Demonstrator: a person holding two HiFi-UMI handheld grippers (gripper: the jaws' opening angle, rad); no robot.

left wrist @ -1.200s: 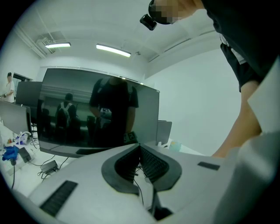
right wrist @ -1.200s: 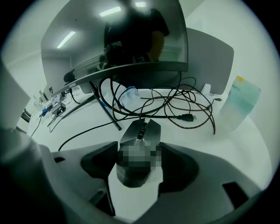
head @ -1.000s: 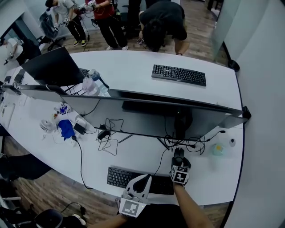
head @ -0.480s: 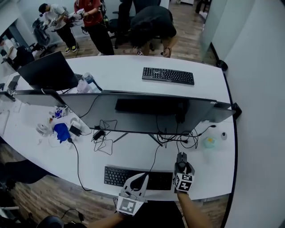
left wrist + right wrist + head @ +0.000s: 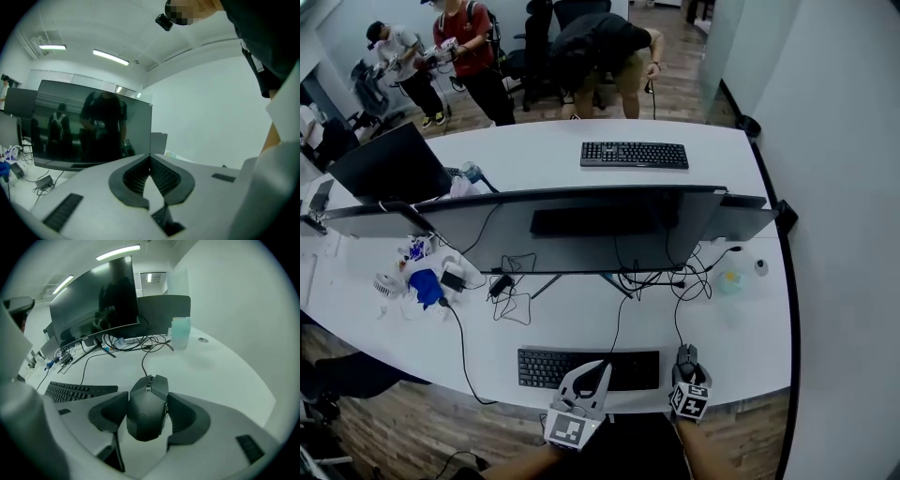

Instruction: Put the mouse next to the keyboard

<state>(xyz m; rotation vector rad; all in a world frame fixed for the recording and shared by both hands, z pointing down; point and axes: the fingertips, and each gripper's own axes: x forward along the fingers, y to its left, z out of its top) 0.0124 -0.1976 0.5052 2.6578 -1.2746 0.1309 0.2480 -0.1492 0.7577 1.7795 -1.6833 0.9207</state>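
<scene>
The black wired mouse (image 5: 684, 352) lies between the jaws of my right gripper (image 5: 685, 360), just right of the black keyboard (image 5: 589, 368) near the table's front edge. In the right gripper view both pads press the sides of the mouse (image 5: 147, 411), so the right gripper (image 5: 147, 397) is shut on it. The mouse cable runs back toward the monitor. Whether the mouse rests on the table or hangs just above it, I cannot tell. My left gripper (image 5: 598, 367) hovers over the keyboard's front edge. Its jaws meet at the tips, and the left gripper (image 5: 150, 157) holds nothing.
A wide dark monitor (image 5: 572, 230) with tangled cables (image 5: 675, 281) stands behind the keyboard. A pale bottle (image 5: 180, 333) and a small round thing (image 5: 760, 267) sit at the back right. Blue clutter (image 5: 422, 281) lies at the left. A second keyboard (image 5: 634, 155) lies on the far side, with people beyond.
My right gripper has brought the mouse from behind the keyboard's back right corner toward me, to beside its right end. The left gripper has hardly moved.
</scene>
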